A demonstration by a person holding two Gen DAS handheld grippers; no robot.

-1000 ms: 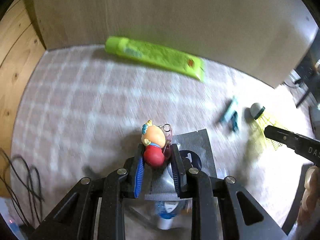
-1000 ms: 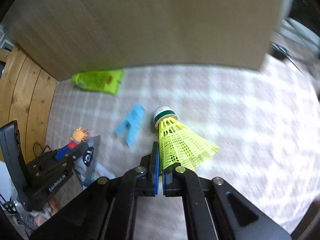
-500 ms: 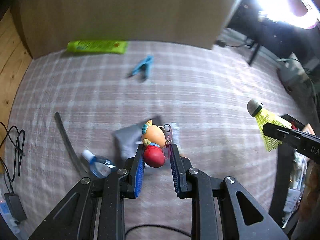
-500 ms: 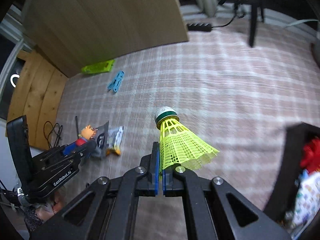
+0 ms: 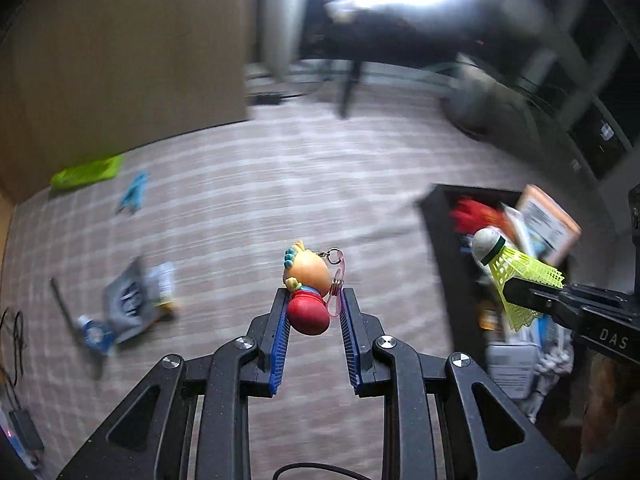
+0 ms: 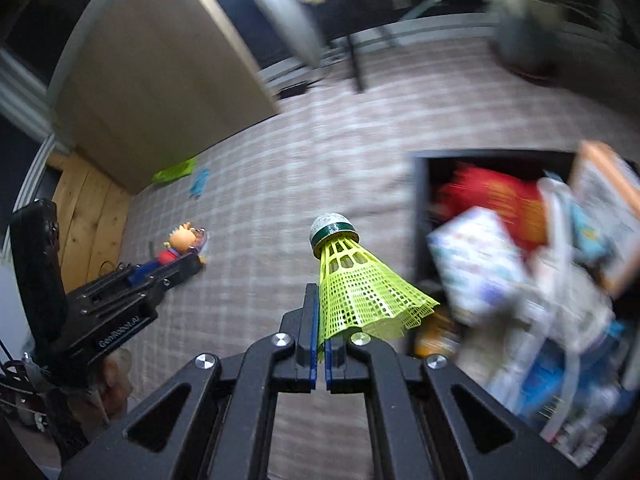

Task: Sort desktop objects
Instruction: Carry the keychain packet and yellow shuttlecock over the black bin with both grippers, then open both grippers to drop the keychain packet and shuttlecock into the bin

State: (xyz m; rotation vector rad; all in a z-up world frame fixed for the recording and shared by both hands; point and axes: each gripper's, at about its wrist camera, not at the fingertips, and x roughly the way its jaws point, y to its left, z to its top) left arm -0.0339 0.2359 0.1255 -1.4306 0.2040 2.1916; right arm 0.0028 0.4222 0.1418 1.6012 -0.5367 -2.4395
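Landmark for all positions: the black storage box [image 6: 420, 216] standing on the checked tablecloth [image 5: 248, 216].

1. Left gripper [image 5: 314, 312]: jaws part-way closed, pads pressing on the red lower body of a figurine keychain [image 5: 306, 292]. The figurine's head and key ring project past the fingertips. The load is held above the cloth, short of the box's near wall.

2. Right gripper [image 6: 321, 320]: jaws fully closed, pinching the skirt edge of a yellow shuttlecock [image 6: 360, 284]. The cork end points away from the gripper. In the left wrist view the shuttlecock [image 5: 512, 268] overlaps the box opening; whether it is actually above the opening cannot be confirmed from this angle.

3. Box contents: a red packet [image 6: 492, 200], a white carton [image 6: 476, 256] and several other blurred packages are already inside. The box looks close to full.

4. Items remaining on the cloth, all well apart from the box, on its far side:
- a green tube [image 5: 86, 172]
- a blue clip [image 5: 134, 196]
- a grey sachet [image 5: 128, 308]
- a small blue-capped item [image 5: 94, 334], type unclear

Assessment: the sort appears more than half complete. 2 objects are in hand and not yet released; at least 4 remain for collection.
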